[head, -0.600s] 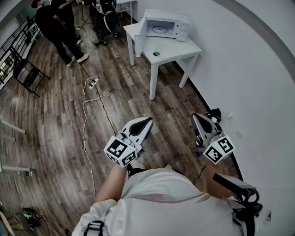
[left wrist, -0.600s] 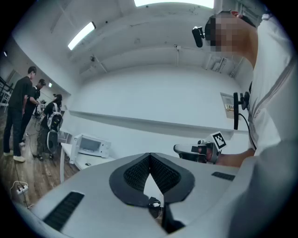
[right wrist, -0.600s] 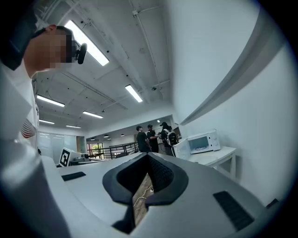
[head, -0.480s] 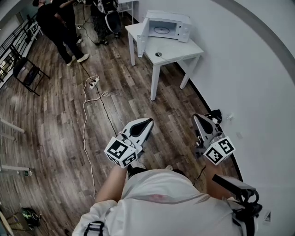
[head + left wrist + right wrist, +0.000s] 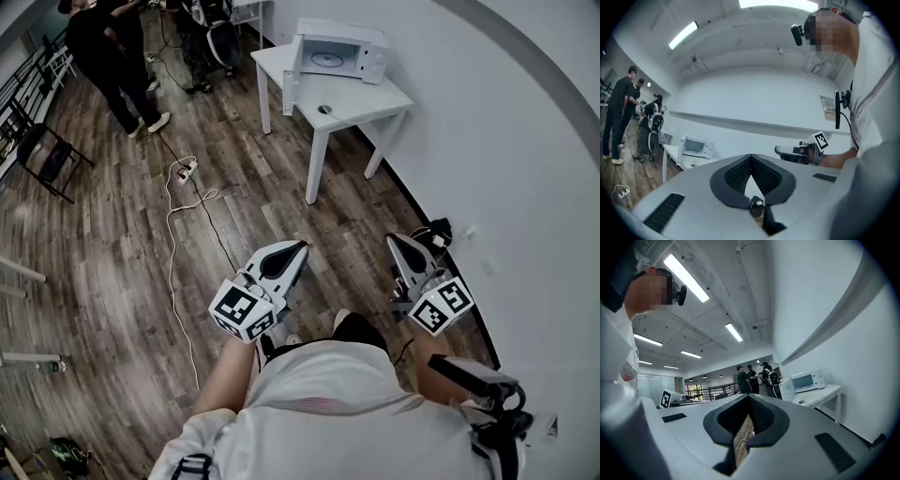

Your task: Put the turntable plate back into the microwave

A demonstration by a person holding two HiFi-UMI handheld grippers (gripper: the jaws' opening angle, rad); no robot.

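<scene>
Turntable plate: a pale round disc, likely this plate, lies inside the open microwave at the upper centre of the head view, though it is too small to be sure. The microwave stands on a white table against the white wall, its door swung open on the left side. A small round object sits on the tabletop in front of it.

The person stands well away from the table, at the bottom of the frame, holding both grippers level. The left gripper, lower centre, has its jaws closed together with nothing between them. The right gripper, lower right, is likewise closed and empty.

A white cable trails across the wooden floor. Other people stand at the upper left.
</scene>
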